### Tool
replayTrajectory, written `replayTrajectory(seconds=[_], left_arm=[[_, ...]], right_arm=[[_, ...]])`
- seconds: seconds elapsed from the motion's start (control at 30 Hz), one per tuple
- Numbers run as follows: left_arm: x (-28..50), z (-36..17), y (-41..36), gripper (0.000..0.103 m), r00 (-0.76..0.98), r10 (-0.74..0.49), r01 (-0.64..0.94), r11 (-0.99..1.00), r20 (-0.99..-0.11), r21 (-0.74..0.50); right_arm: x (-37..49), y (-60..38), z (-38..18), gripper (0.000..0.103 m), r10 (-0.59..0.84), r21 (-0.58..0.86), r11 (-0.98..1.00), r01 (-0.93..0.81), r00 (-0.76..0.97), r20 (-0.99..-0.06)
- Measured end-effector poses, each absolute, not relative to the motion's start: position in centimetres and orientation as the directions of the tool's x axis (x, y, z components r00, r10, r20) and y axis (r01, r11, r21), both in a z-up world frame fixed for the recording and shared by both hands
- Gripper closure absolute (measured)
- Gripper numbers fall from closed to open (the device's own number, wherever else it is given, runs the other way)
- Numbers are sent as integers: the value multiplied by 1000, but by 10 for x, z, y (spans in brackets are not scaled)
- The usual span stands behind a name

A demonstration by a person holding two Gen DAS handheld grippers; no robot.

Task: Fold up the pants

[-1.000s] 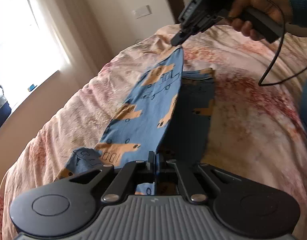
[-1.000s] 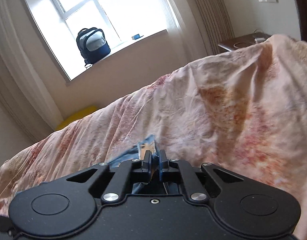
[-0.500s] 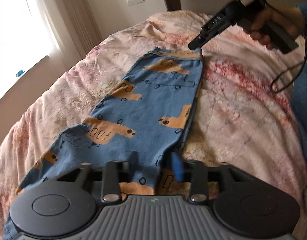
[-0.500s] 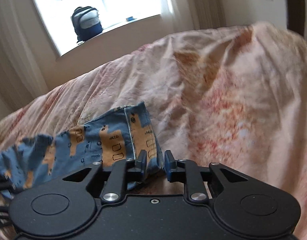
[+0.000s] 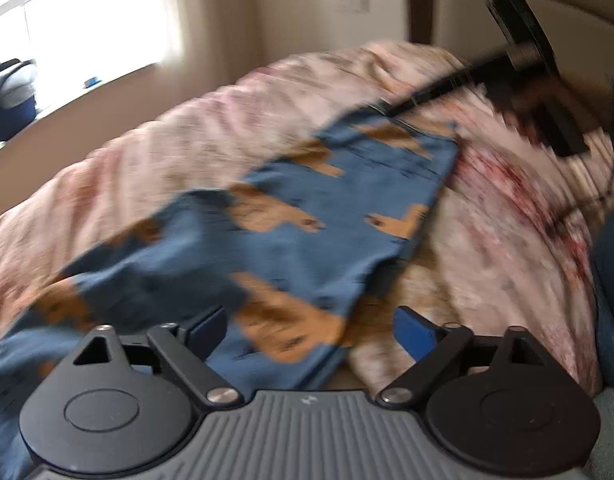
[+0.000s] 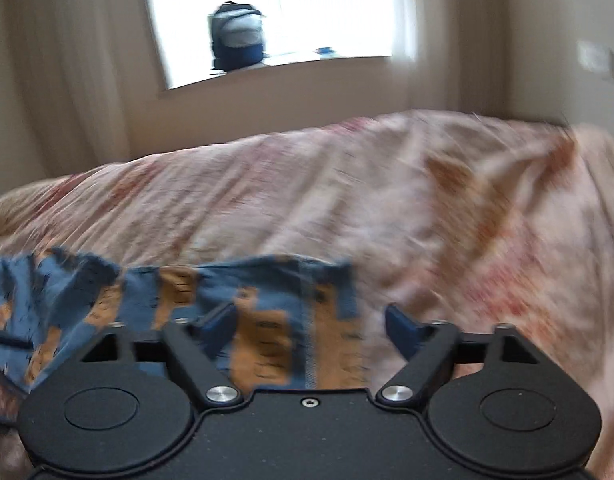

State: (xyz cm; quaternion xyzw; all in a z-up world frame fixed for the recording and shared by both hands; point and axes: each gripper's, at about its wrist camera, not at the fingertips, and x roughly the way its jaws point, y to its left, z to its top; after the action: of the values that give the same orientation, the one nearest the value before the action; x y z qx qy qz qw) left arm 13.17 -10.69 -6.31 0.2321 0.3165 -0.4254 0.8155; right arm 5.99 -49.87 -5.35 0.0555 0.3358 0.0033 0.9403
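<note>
Now that both my grippers have let go, my left gripper (image 5: 311, 330) and right gripper (image 6: 309, 324) are opening wide and empty, while the blue patterned pants (image 5: 307, 216) lie folded lengthwise on the bedspread (image 5: 507, 216), ready for the crosswise fold.

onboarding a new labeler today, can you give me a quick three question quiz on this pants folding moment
1. True or false: the left claw clamps the pants.
2. What do the pants lie on? A) table B) bedspread C) floor
3. What stands on the window sill?

Key:
1. False; its jaws are opening, with cloth lying between them unpinched.
2. B
3. A backpack.
</note>
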Motion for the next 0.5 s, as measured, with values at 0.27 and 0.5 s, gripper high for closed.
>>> replayTrajectory(seconds=[0.27,0.5], left_arm=[[196,-23,-23,0,662,-346,649,709,-665,277],[300,-6,30,3,658,-326,492,869,-678,60]], right_arm=[[113,-422,-66,1,186,85,982,-169,777,-601],[176,-348,-66,1,371,55,906,-419,726,-579]])
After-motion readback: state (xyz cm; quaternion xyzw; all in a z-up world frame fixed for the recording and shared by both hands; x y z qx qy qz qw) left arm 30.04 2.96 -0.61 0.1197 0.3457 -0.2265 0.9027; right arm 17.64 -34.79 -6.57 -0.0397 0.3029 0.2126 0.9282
